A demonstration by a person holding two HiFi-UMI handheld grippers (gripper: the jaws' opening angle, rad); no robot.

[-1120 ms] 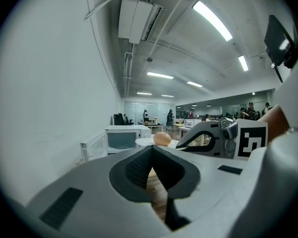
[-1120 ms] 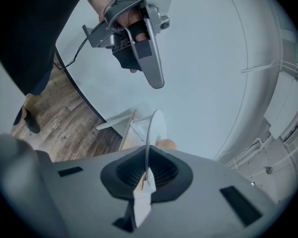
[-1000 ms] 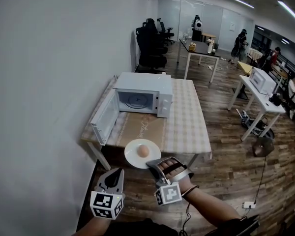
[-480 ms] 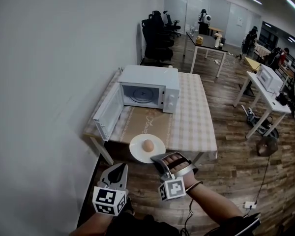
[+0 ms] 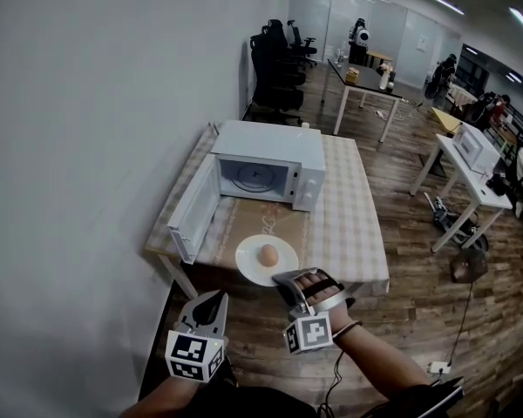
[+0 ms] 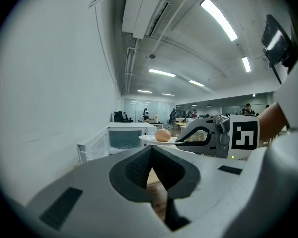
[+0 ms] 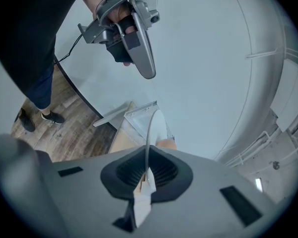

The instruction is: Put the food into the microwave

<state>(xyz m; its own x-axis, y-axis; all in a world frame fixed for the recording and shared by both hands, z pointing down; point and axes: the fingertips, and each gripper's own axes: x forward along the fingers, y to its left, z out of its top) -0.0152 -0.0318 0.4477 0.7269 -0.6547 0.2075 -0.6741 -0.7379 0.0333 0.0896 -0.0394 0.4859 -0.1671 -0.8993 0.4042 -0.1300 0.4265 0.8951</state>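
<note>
Pinching the plate (image 5: 254, 270) under an egg (image 5: 268, 254), the right gripper (image 5: 285, 282) hovers before the microwave (image 5: 272, 144), whose open door (image 5: 192, 212) juts left. Beside it, the left gripper (image 5: 215, 298) has its jaws pressed together, empty.

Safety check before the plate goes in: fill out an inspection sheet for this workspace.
Surface: table with checked cloth, against the wall.
Job's things: microwave, door open, turntable bare; egg on white plate, held in front of the microwave.
Clutter: brown mat before the microwave.
Grippers: right gripper shut on the plate's rim; left gripper shut, empty.
Cables: cable hangs from the right wrist.
Surroundings: white wall, office chairs, more tables, people far off.
</note>
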